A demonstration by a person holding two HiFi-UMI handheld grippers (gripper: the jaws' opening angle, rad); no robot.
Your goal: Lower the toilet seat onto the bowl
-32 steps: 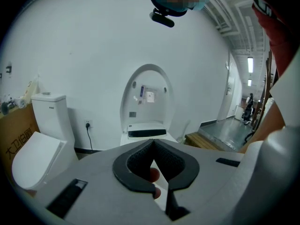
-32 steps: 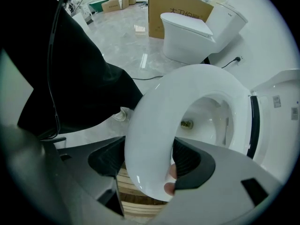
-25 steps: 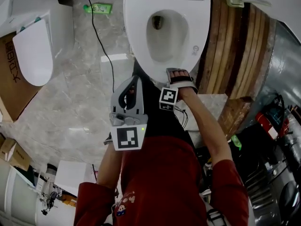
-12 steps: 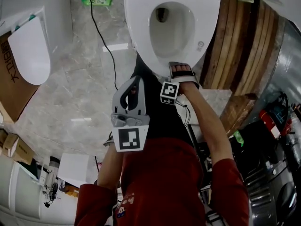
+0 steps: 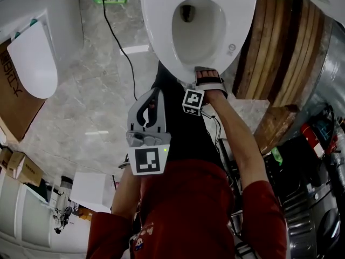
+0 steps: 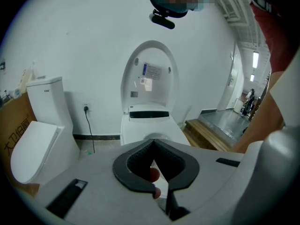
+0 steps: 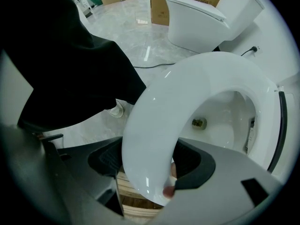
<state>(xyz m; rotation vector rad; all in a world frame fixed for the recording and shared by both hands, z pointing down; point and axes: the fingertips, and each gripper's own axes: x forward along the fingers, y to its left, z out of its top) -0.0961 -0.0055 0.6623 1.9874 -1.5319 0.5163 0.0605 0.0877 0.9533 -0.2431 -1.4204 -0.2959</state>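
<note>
The white toilet seat [image 5: 159,36] lies low over the bowl [image 5: 197,28] at the top of the head view; whether it rests on the rim I cannot tell. My right gripper [image 5: 207,75] is shut on the seat's front edge. In the right gripper view the seat ring [image 7: 154,125] passes between the jaws of the right gripper [image 7: 150,167], and the bowl's drain [image 7: 199,123] shows through it. The left gripper [image 5: 152,94] hangs back near the person's body, shut on nothing. In the left gripper view, above the left gripper [image 6: 153,142], the lid [image 6: 150,76] stands upright against the wall.
A second white toilet [image 5: 32,53] stands to the left by a cardboard box [image 5: 9,90]. A black cable [image 5: 116,42] runs across the marble floor. A wooden step [image 5: 280,53] lies right of the toilet. The person's red-sleeved arms fill the lower frame.
The right gripper stays shut on the seat's front edge; seat and gripper have drifted slightly up in the head view. The left gripper has hardly moved.
</note>
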